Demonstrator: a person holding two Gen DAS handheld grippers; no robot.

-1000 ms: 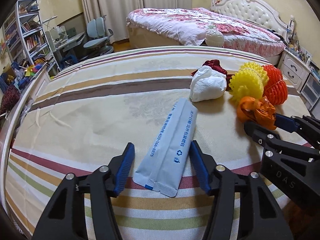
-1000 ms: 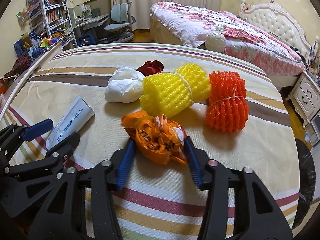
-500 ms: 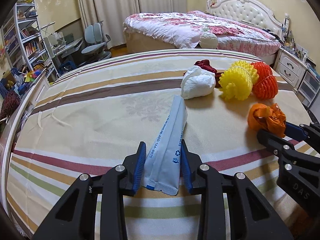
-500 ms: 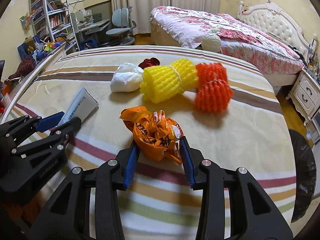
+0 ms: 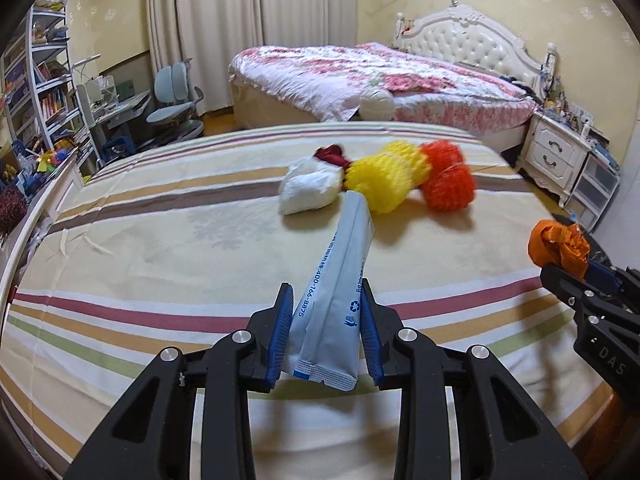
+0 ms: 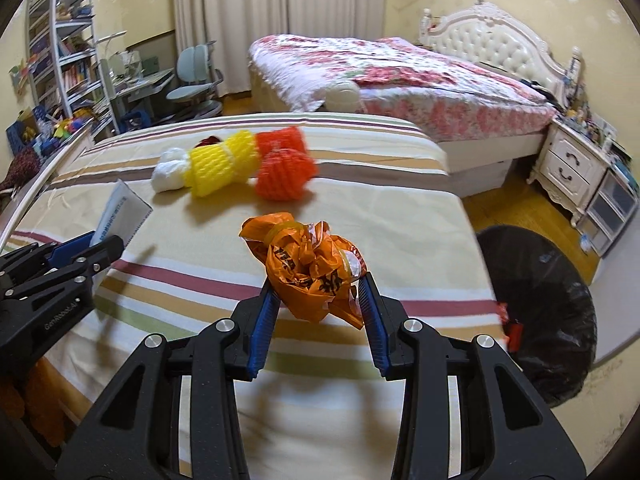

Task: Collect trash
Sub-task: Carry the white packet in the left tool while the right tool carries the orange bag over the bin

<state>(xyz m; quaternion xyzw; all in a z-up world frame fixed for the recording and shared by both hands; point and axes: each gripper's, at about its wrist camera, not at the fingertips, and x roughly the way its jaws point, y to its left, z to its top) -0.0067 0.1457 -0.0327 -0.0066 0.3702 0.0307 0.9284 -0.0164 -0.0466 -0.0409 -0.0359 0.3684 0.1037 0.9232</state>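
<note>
My left gripper is shut on a long grey-blue foil pouch, lifted off the striped bedspread with its far end pointing up. The same pouch shows at the left of the right wrist view, in the left gripper. My right gripper is shut on a crumpled orange plastic bag, held above the bedspread; that bag appears at the right of the left wrist view. A black-lined trash bin stands on the floor to the right of the bed.
On the bedspread farther off lie a white crumpled wad, a dark red scrap, a yellow foam net and orange foam nets. Beyond are a floral bed, a nightstand, a desk chair and bookshelves.
The left jaws closed on the grey-blue pouch and raised it. Both grippers drew back and rightward with their loads, the orange bag left the bedspread, and the trash bin came into the right wrist view.
</note>
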